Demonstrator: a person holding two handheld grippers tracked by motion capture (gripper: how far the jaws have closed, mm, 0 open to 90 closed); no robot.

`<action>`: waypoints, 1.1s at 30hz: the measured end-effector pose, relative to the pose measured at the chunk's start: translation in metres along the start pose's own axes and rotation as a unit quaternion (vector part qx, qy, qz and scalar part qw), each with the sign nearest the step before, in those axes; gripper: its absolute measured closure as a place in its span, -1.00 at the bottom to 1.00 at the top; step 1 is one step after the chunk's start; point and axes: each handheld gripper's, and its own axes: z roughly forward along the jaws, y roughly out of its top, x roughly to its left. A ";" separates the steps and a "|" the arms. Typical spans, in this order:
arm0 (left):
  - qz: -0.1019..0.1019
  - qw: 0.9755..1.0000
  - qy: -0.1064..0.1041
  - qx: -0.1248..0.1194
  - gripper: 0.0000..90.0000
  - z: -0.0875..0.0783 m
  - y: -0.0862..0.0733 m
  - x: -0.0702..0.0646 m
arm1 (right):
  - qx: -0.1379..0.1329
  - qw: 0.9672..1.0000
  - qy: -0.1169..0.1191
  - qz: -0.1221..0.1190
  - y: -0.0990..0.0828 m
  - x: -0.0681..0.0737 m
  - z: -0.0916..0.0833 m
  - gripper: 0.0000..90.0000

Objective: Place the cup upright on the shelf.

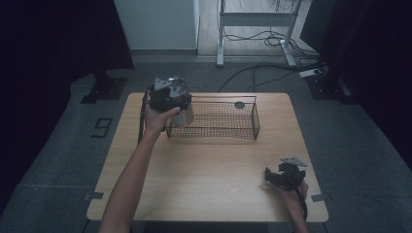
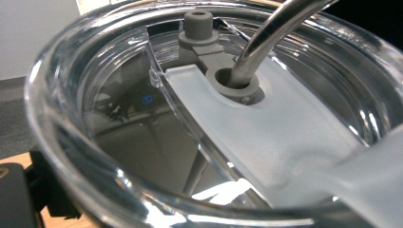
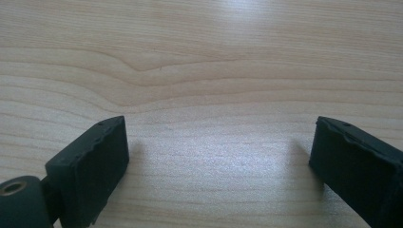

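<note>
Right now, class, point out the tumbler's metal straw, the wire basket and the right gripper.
metal straw (image 2: pixel 266 40), left gripper view, on its bent shaft above the lid hole.
wire basket (image 1: pixel 256 116), high view, on its right end wall.
right gripper (image 3: pixel 218 156), right gripper view, midway between its open fingers.

Wire basket (image 1: pixel 214 119) on wooden table (image 1: pixel 204 170)

A steel tumbler (image 1: pixel 183 115) — clear lid (image 2: pixel 142 118) on, metal straw (image 2: pixel 266 42) through its grey grommet — sits upright at the left end of the wire basket (image 1: pixel 228 127).
</note>
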 end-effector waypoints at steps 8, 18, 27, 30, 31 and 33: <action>0.009 1.000 0.007 0.007 -0.91 0.008 0.006 0.004 | 0.000 1.000 0.000 0.000 0.000 0.000 0.000 -0.88; 0.012 1.000 0.017 0.018 -0.91 0.028 0.010 0.010 | 0.000 1.000 0.000 0.000 0.000 0.000 0.000 -0.88; 0.015 0.999 0.020 0.030 -0.91 0.047 0.007 0.013 | 0.000 1.000 0.000 0.000 0.000 0.000 0.000 -0.88; 0.013 0.999 0.022 0.029 -0.91 0.052 0.005 0.015 | 0.000 1.000 0.000 0.001 0.000 0.000 0.000 -0.88; 0.011 0.999 0.022 0.031 -0.91 0.054 0.004 0.015 | 0.000 1.000 0.000 0.000 0.000 0.000 0.000 -0.88; 0.007 0.999 0.022 0.034 -0.91 0.059 0.001 0.015 | 0.000 1.000 0.000 0.000 0.000 0.000 0.000 -0.88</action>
